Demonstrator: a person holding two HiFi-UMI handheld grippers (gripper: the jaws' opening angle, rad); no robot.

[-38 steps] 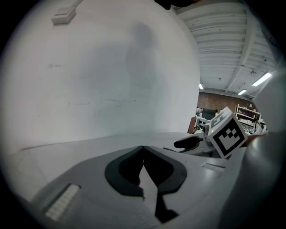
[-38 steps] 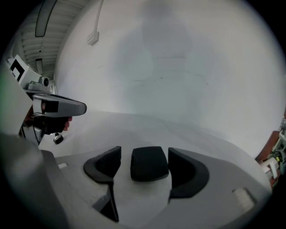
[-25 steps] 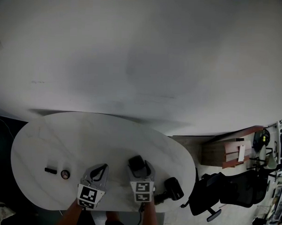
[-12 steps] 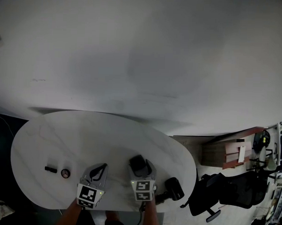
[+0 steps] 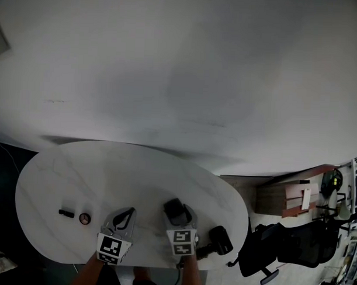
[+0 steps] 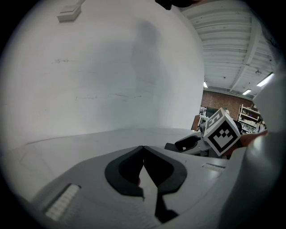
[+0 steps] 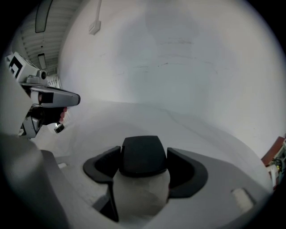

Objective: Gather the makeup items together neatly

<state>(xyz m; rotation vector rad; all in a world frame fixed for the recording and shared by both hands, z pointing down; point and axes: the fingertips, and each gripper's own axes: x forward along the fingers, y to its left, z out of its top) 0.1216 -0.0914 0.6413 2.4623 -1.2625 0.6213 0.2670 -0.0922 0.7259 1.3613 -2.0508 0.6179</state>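
A frosted white bottle with a black cap [image 7: 142,157] is clamped between the jaws of my right gripper [image 7: 143,167]. From above, that right gripper [image 5: 176,213] holds the bottle [image 5: 173,205] low over the near middle of the white oval table [image 5: 125,166]. My left gripper [image 5: 128,214] hovers just to its left, and its jaws meet with nothing between them [image 6: 143,149]. A small black tube [image 5: 66,213] and a round compact [image 5: 84,218] lie side by side near the table's left end.
A black rounded object with a short handle [image 5: 218,240] lies at the table's near right edge. Off the table to the right stand a black office chair [image 5: 292,245] and a wooden cabinet [image 5: 285,195]. A pale wall fills the background.
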